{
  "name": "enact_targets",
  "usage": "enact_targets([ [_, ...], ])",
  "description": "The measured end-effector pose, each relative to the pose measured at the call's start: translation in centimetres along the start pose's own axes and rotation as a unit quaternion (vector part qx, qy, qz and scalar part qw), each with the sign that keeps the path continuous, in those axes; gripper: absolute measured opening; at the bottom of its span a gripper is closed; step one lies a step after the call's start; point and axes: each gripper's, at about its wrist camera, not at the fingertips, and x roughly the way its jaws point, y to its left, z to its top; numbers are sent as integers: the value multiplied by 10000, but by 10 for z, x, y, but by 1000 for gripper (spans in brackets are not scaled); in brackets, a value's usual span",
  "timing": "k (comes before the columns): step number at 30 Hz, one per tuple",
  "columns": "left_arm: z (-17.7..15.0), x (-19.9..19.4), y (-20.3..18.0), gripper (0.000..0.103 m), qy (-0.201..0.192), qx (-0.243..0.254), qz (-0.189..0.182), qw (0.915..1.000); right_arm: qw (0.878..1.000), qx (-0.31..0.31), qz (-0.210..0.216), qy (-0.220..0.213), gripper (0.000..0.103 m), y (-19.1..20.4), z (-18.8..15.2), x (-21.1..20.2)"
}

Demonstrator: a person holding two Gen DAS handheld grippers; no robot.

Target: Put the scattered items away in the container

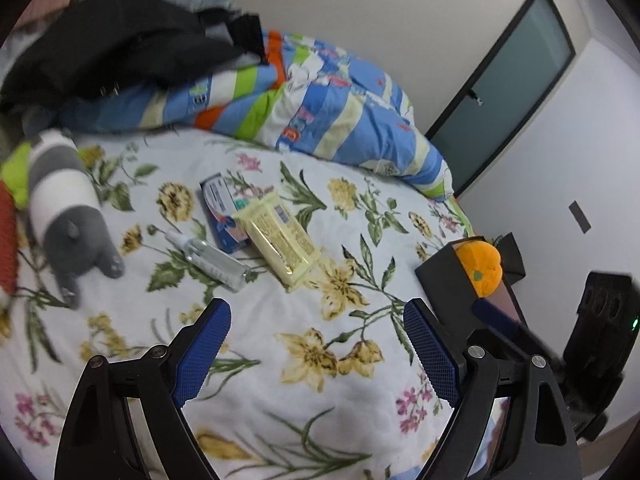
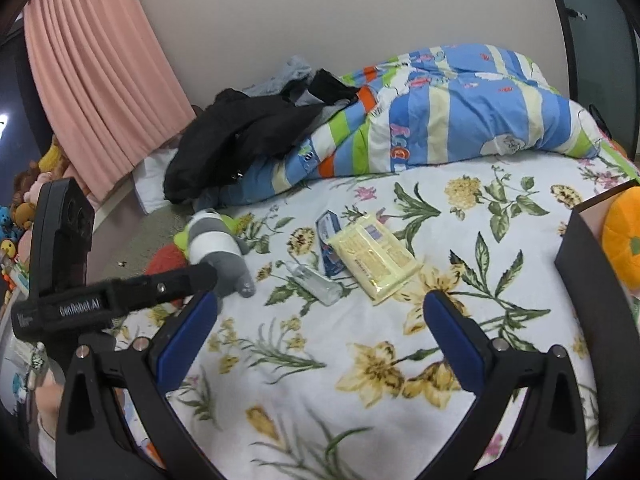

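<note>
On the floral bedsheet lie a pale yellow wipes pack [image 1: 280, 238] [image 2: 374, 258], a blue flat box [image 1: 222, 210] [image 2: 330, 240] partly under it, a clear small bottle [image 1: 212, 260] [image 2: 316, 280] and a grey-and-white striped plush [image 1: 68, 216] [image 2: 218, 248]. A black box [image 1: 448, 276] [image 2: 588, 292] at the right holds an orange plush [image 1: 480, 266] [image 2: 624, 236]. My left gripper [image 1: 316, 324] is open and empty, short of the items. My right gripper [image 2: 320, 320] is open and empty, also short of them. The left gripper's body [image 2: 80, 296] shows in the right wrist view.
A striped blue quilt [image 1: 320, 96] [image 2: 440, 120] with black clothes [image 1: 120, 44] [image 2: 240, 136] on it lies at the back of the bed. A red and green soft toy [image 2: 172, 256] lies by the plush. Pink curtain [image 2: 100, 72] at left, door [image 1: 504, 88] at right.
</note>
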Motion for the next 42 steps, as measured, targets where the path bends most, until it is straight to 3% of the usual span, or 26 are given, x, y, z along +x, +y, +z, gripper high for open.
enact_targets([
  [8,19,86,31,89,435,-497,-217,9976,9993,179,-75,312,102,-47,-14,83],
  [21,43,203,70,89,1073,-1176,-475,9861,9963,-278,-120,809,96,-81,-18,182],
  [29,54,244,87,89,1195,-1435,-453,9814,9950,-325,42,942,88,-90,-16,219],
  [42,67,263,71,89,1027,-1167,-63,9878,9937,-316,66,1074,89,-109,-24,254],
])
